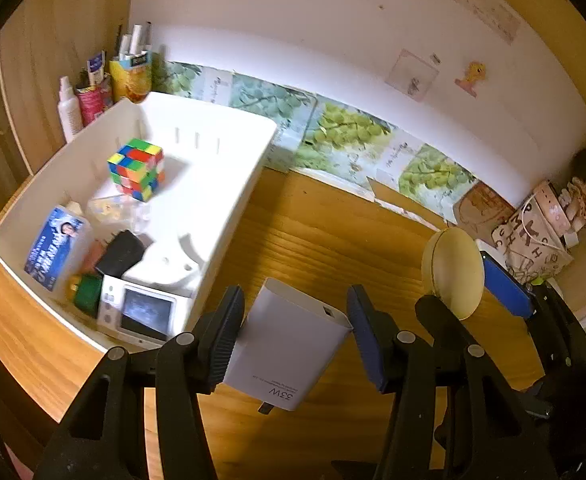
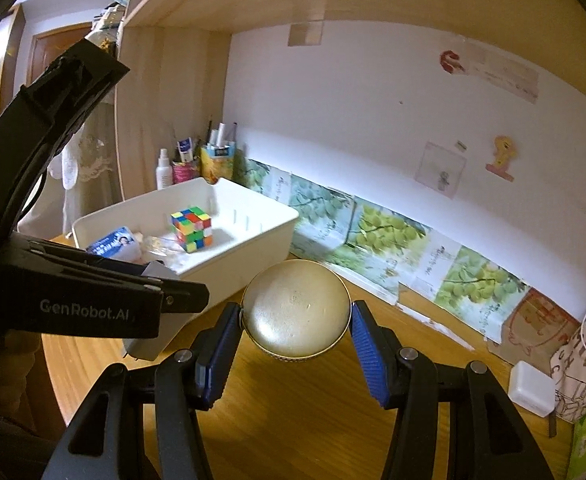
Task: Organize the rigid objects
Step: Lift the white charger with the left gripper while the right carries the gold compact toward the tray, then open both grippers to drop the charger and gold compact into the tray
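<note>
My left gripper (image 1: 293, 328) is shut on a white 33W charger (image 1: 289, 344), held above the wooden desk (image 1: 313, 240) just right of the white bin (image 1: 229, 208). My right gripper (image 2: 295, 336) is shut on a round gold tin (image 2: 296, 314), held above the desk; the tin also shows in the left wrist view (image 1: 453, 272). The bin (image 2: 253, 256) holds a Rubik's cube (image 1: 137, 168), a blue-labelled box (image 1: 55, 248), a small screen device (image 1: 141, 312), a black adapter and other small items. In the right wrist view the left gripper (image 2: 149, 340) with the charger sits at my left.
Bottles and pen cups (image 1: 105, 84) stand behind the bin in the back left corner. A paper bag (image 1: 533, 244) and a doll (image 1: 585, 196) stand at the right. A small white box (image 2: 531, 388) lies on the desk at right. A shelf runs overhead.
</note>
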The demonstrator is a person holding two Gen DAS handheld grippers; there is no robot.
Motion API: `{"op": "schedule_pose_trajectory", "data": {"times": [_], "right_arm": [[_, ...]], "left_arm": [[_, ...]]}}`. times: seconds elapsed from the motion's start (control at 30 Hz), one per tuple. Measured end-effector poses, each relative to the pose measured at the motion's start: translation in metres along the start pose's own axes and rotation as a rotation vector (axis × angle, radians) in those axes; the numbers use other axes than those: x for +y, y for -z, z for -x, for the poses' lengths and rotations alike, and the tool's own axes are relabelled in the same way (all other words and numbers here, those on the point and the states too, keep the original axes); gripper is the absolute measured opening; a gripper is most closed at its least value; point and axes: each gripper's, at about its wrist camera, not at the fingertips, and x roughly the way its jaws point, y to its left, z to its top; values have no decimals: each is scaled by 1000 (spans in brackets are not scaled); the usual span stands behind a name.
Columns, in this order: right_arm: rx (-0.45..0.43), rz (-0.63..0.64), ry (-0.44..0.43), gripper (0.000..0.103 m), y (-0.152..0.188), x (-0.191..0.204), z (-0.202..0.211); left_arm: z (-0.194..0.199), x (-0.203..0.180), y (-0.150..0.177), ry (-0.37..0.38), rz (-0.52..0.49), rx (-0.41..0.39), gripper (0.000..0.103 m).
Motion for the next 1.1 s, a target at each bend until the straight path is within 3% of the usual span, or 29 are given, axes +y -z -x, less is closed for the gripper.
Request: {"op": "schedule_pose_trajectory", "data": {"times": [0.57, 1.03, 1.1], "right_arm": [[11, -8, -66, 56, -32, 63, -32], [23, -76, -78, 56, -60, 113, -80], [25, -91, -81, 56, -63, 120, -87]], "left_arm": [[14, 76, -28, -7, 43, -42, 57], [3, 146, -64, -82, -13, 29, 57], [4, 156, -68, -95, -27, 30, 52]]}}
